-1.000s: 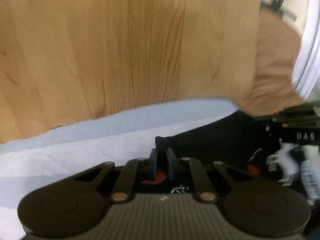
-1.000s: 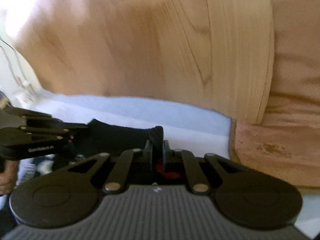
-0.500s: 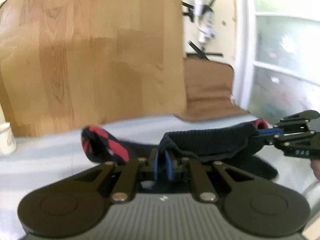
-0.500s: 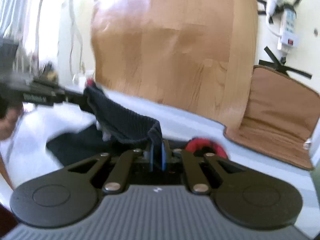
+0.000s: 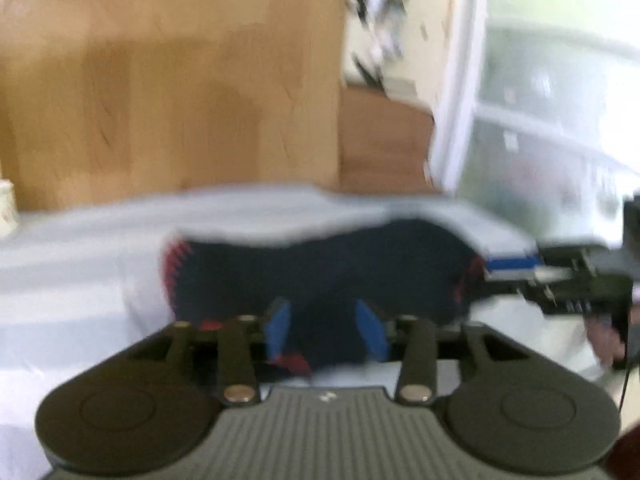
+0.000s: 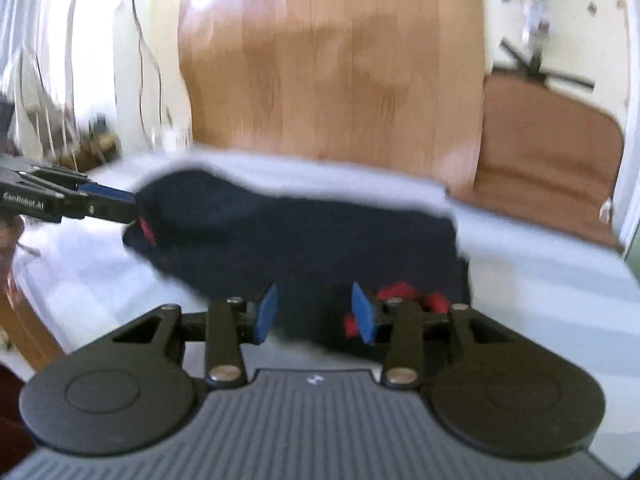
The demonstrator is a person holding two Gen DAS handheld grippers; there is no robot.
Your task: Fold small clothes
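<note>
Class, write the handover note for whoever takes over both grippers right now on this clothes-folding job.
Left gripper: jaws opening, dark navy knitted garment with red trim between the pads, not pressed.
Right gripper: jaws opening, same garment between them.
Garment lies folded over on the pale blue sheet.
Done: a fold laid down.
Left: pull both grippers clear, check edges, fold further if needed.

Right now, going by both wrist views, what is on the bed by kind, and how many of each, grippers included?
Dark garment: 1
Pale sheet: 1
Grippers: 2, the left gripper and the right gripper, both with jaws opening and the garment between them
Total: 4
</note>
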